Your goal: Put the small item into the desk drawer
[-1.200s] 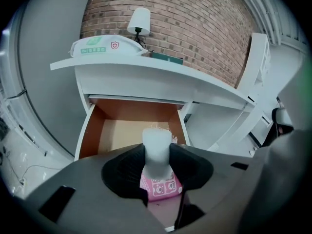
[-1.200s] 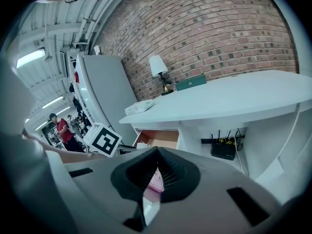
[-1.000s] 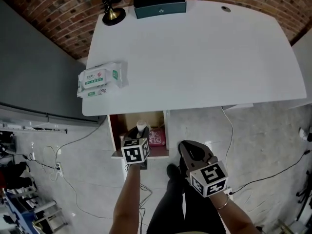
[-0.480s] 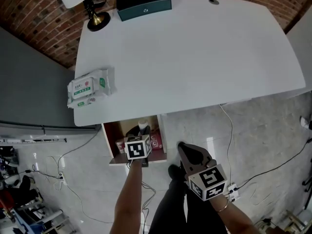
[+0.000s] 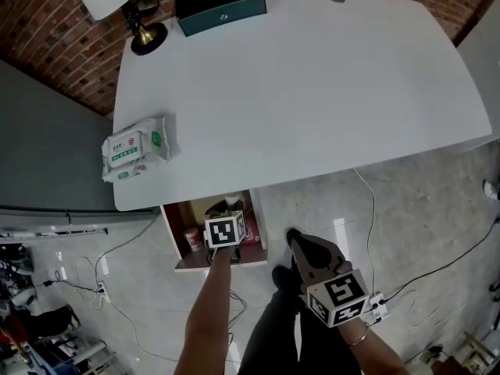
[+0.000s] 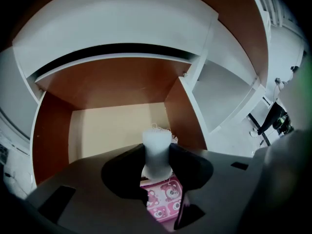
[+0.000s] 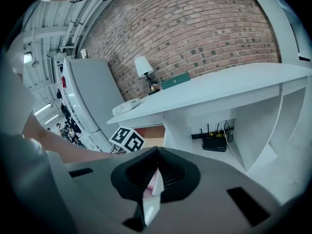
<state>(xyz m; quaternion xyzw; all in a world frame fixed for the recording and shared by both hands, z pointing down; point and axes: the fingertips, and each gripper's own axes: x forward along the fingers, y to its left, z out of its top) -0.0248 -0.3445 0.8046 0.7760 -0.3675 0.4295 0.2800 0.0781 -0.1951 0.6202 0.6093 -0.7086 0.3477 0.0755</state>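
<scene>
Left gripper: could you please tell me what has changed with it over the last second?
The left gripper has eased a little forward over the open drawer, still clamped on the small white item. The right gripper stays shut above the floor; the wipes pack on the desk has not moved.

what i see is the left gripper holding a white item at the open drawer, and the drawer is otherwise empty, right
Not quite. The left gripper does hold the white item at the open drawer, but the drawer is not otherwise empty: a pink pack lies in it, just below the item. The left gripper view shows this.
</scene>
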